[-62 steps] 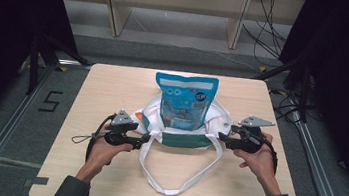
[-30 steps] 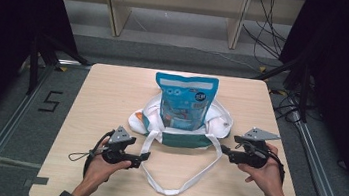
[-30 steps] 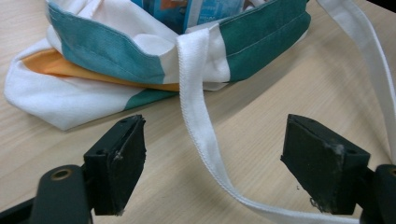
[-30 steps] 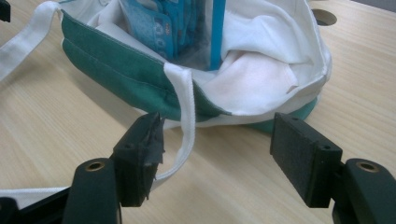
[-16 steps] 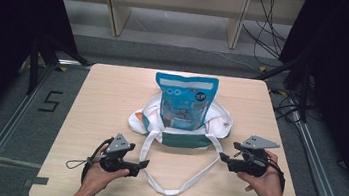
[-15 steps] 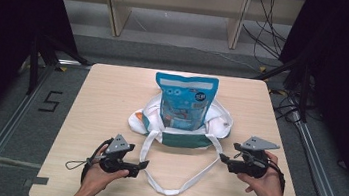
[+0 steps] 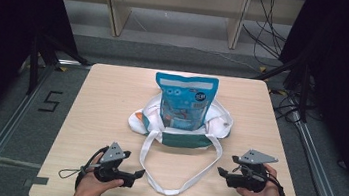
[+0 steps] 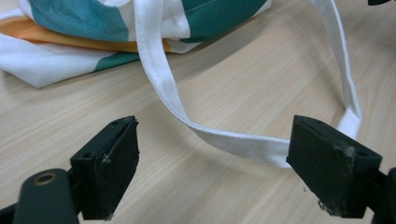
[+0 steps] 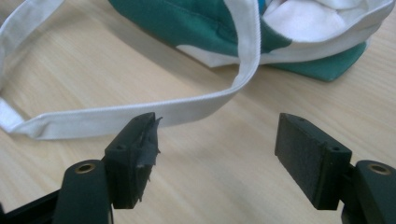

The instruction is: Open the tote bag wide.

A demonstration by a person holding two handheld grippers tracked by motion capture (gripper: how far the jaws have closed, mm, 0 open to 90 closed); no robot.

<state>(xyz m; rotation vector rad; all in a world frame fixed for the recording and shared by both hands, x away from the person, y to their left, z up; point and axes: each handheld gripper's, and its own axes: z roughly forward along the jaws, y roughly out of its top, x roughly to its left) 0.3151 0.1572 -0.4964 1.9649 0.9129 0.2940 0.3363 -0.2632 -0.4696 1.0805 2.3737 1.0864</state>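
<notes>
Resting low on the worktop, left hand-held gripper and right hand-held gripper, both jaws wide apart, gripping nothing, flanking the white strap of the tote bag mid-worktop.

Looks like lab or recording studio. Pale wood surface stands alone on grey floor, metal rails either side, black curtains around, loose cables at back, digit "5" taped on floor, plain wooden shelf frame behind.
</notes>
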